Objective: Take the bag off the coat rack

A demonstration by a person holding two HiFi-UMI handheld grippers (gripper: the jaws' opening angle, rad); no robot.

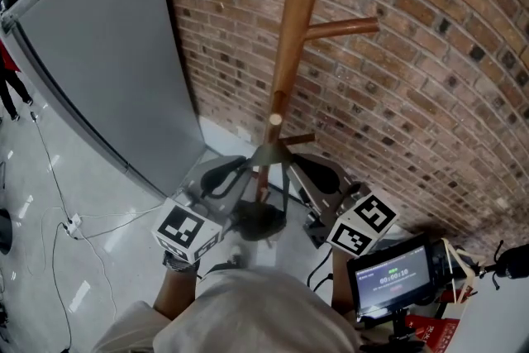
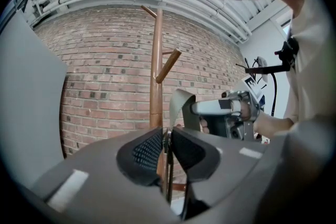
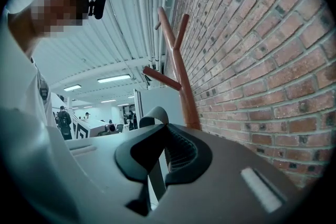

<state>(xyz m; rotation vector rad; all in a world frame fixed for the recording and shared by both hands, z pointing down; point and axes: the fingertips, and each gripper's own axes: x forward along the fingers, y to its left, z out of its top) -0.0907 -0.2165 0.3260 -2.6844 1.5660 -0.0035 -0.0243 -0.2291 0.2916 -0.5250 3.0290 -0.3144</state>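
The screen (image 1: 395,275) shows a timer, its digits too small to read. The rack (image 1: 293,21) stands upright close to the brick wall (image 1: 413,78). A grey panel (image 1: 107,54) closes the left side, with open floor (image 1: 50,202) beside it. The bag (image 1: 258,221) hangs low at the pole, long axis vertical. Its strap (image 1: 273,153) peaks by a low peg (image 1: 297,139). The left gripper (image 2: 167,149) and right gripper (image 3: 160,160) each pinch the strap with fingers narrow.
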